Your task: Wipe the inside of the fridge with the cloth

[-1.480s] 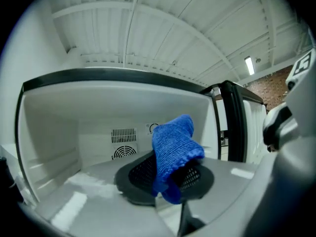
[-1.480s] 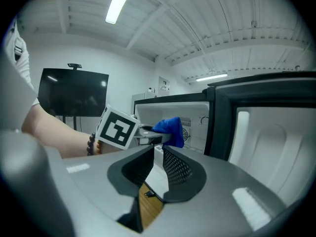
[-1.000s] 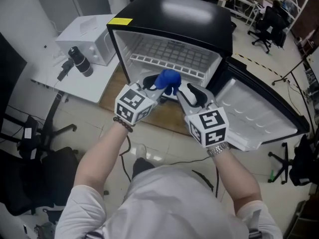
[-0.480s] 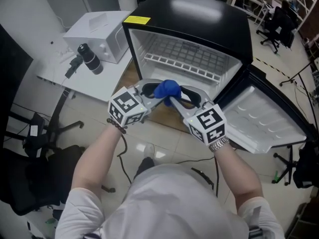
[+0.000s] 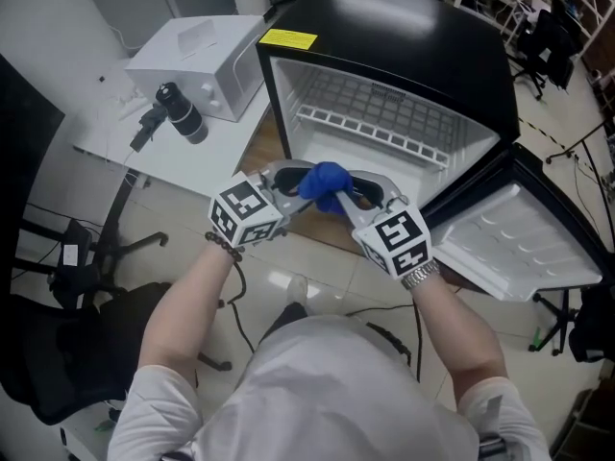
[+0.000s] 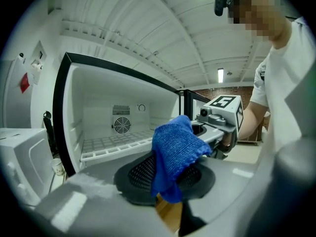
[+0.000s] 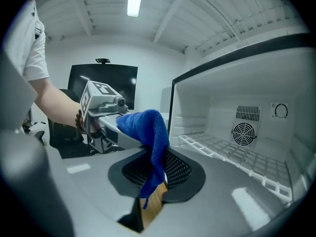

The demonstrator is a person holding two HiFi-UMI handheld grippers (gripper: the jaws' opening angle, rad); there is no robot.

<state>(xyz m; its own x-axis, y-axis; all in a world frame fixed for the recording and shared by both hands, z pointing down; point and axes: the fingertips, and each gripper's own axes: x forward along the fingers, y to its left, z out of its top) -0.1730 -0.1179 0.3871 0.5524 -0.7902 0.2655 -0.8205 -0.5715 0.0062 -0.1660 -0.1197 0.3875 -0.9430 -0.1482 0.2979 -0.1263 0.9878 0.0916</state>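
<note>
Blue cloth [image 5: 325,179] clenched by left gripper [image 5: 303,186], forearms converging — right gripper [image 5: 341,198], jaws just closing, grips it too

The left forearm [image 5: 187,301] and right forearm [image 5: 454,320] reach forward, bare, and converge toward the open front of the fridge [image 5: 404,36]. The two grippers meet tip to tip just before its lower edge. The left gripper [image 5: 304,186] comes in from the fridge's left side, marker cube uppermost, its jaws pinched on the cloth [image 5: 325,179]. The right gripper [image 5: 342,198] angles in from the fridge's right; its jaws have just been closing and now press the same cloth between them. Both grippers tip slightly downward
</note>
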